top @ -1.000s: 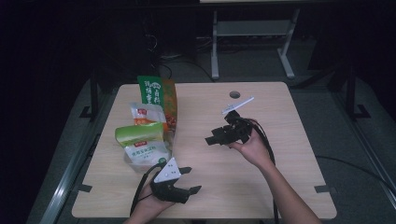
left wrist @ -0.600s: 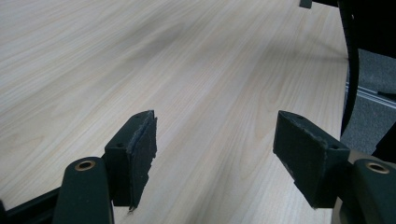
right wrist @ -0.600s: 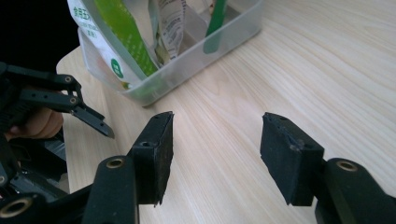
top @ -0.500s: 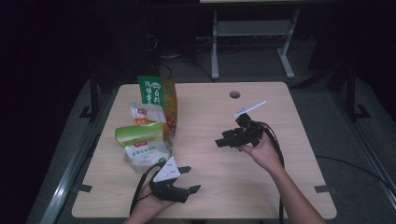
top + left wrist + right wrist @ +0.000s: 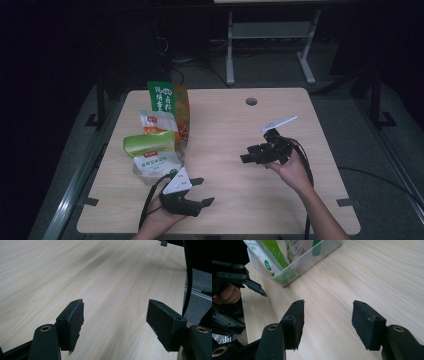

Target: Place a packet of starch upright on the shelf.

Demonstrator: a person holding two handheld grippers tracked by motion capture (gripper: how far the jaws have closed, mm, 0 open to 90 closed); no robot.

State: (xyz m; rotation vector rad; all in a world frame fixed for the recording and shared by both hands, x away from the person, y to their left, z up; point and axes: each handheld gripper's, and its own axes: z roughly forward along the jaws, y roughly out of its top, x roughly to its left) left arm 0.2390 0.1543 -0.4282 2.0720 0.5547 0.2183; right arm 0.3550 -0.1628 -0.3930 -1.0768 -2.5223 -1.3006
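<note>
Snack bags sit upright in a clear bin (image 5: pixel 150 172) on the desk's (image 5: pixel 235 200) left side. Left hand-held gripper (image 5: pixel 200 192) rests just beside it, jaws released and empty. Right hand-held gripper (image 5: pixel 246 156) hovers well apart, aimed toward the bin, also wide and empty.

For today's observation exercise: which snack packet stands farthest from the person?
The tall dark green packet with an orange side; the others sit in front of it.
</note>
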